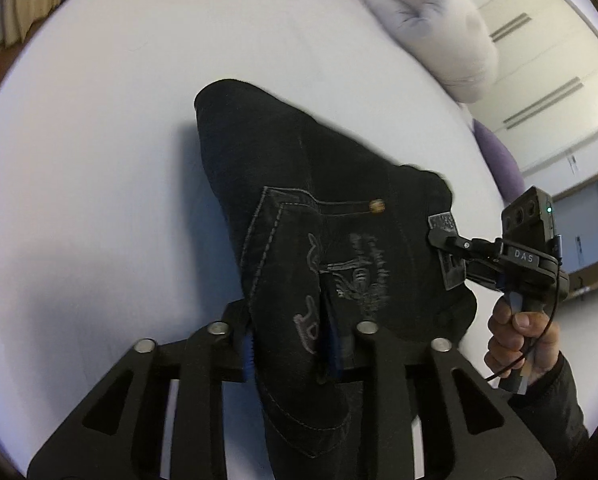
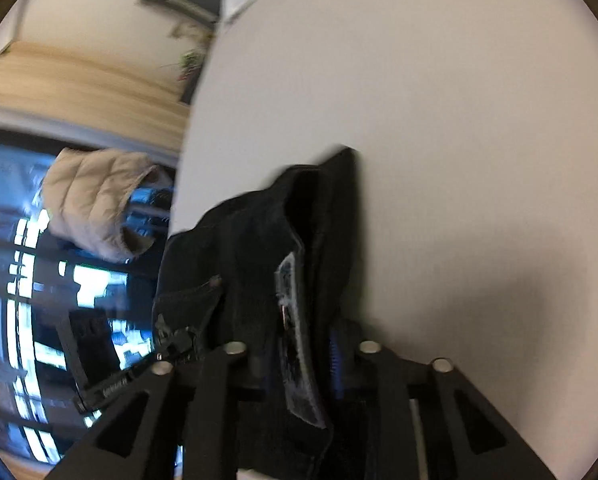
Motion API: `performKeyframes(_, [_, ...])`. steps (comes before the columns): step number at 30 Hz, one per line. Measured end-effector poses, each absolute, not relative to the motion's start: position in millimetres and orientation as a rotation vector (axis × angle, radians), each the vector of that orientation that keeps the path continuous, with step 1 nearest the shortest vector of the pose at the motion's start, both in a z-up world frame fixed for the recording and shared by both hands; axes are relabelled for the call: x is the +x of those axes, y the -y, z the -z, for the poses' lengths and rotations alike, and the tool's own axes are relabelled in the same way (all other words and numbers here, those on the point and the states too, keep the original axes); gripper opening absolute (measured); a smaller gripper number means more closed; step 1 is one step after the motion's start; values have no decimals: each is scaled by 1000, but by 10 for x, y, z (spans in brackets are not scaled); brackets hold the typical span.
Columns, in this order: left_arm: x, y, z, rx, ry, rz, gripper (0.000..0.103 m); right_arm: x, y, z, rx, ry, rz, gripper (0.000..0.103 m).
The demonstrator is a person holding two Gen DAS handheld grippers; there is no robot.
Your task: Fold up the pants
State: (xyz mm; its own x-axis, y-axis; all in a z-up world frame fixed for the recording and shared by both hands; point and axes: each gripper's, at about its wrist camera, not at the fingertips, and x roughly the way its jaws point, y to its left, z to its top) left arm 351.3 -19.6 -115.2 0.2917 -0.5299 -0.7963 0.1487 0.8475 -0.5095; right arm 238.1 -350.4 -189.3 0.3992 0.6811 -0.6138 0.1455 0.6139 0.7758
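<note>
My left gripper [image 1: 291, 344] pads are buried in the pants [image 1: 331, 216] fabric. The right wrist view is motion-blurred; the window scene [image 2: 59, 300] is unreadable.

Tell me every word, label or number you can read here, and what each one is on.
"DAS": on the black band of the right gripper, seen from the left wrist view.
Patch on the pants waistband: print too blurred to read.
Grey embroidery on the back pocket: ornate, not legible.
Right wrist view: nothing readable.
</note>
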Motion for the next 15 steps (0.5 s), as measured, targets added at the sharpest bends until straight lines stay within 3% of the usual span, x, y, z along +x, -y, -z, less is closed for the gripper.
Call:
performKeyframes(4, [3483, 72, 1249, -409, -1139, 458, 43, 2212, 3669, 1998, 1015, -1063, -439, 39])
performKeyframes(8, [3268, 127, 883, -267, -1007, 363, 50, 1899, 3780, 1703, 947, -990, -329, 64])
performKeyframes(11, [2820, 274, 353, -67, -788, 232, 77, 1532, 3780, 1303, 785, -897, -252, 66])
performKeyframes(13, [2384, 408, -27, 44, -589, 151, 84, 1239, 3715, 930, 630, -806, -162, 66])
performKeyframes(14, [2199, 517, -199, 76, -498, 108, 99, 1122, 3701, 775, 583, -757, -142, 66])
performKeyframes(15, [1992, 593, -363, 96, -402, 62, 103, 952, 3679, 578, 536, -688, -123, 70])
